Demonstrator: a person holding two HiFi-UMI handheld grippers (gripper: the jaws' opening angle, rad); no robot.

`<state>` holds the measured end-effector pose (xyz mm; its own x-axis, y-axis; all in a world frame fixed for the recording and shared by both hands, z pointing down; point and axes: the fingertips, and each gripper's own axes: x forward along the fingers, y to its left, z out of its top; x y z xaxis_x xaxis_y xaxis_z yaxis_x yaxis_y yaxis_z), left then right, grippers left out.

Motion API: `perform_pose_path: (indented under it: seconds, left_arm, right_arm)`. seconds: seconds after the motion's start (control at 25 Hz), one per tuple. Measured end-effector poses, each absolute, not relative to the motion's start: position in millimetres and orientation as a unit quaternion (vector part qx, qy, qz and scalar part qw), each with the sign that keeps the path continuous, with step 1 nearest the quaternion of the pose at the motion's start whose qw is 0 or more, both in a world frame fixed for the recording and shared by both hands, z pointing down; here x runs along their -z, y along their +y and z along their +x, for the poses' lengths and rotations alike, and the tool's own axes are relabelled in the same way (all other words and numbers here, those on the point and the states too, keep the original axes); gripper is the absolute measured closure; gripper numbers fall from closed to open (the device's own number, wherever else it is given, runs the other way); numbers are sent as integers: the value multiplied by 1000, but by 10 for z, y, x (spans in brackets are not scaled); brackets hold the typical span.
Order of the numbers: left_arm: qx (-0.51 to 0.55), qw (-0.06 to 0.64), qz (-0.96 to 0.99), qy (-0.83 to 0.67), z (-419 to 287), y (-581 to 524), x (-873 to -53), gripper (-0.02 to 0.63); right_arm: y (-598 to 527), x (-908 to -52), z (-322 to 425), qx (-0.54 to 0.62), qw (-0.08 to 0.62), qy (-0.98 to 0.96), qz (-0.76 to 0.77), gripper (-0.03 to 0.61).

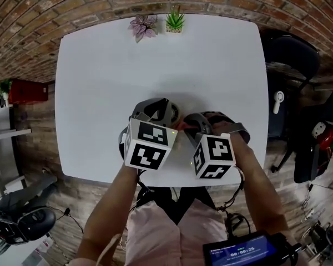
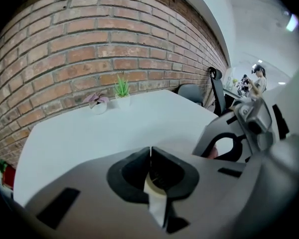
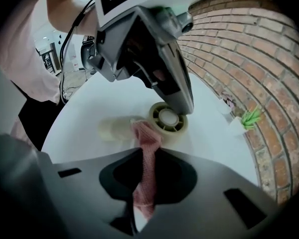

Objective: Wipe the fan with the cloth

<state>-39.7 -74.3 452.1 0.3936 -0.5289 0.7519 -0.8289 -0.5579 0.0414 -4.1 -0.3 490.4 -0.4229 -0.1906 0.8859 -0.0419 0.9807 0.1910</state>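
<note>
The small cream-coloured round plastic fan (image 3: 168, 119) lies flat on the white round-cornered table (image 1: 100, 93), near the table's front edge, its stubby handle pointing away from the brick wall (image 2: 89, 44). The left gripper (image 2: 150, 168) has its jaws closed almost fully together, pinching a thin cream edge of the fan; the right gripper view shows its tip down on the far rim of the fan's head. The pink knitted cloth (image 3: 147, 168) is clamped as a narrow strip between the jaws of the right gripper (image 3: 147, 156), and its free end reaches forward to the spot where the fan's head meets the handle; whether it touches there cannot be told. In the head view both grippers sit side by side, close together, angled steeply down over the fan. At the table's far edge stand a small green spiky plant in a pale pot (image 1: 174, 21) and, just beside it, a purple-leaved plant (image 1: 144, 25)
</note>
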Motion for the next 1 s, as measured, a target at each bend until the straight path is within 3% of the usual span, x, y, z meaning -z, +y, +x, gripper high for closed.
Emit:
perform_pose_path:
  seconds: [0.84,1.0]
  left_arm:
    - [-341,169,830,-408,-461,-775,-4214,601]
    - [-335,198,838,-382,-512,-691,-4256,601]
  right_arm:
    - [341,-4833,-27,55,525,-847,69,538]
    - [465,-4724,-91,49,507,-859,58,538]
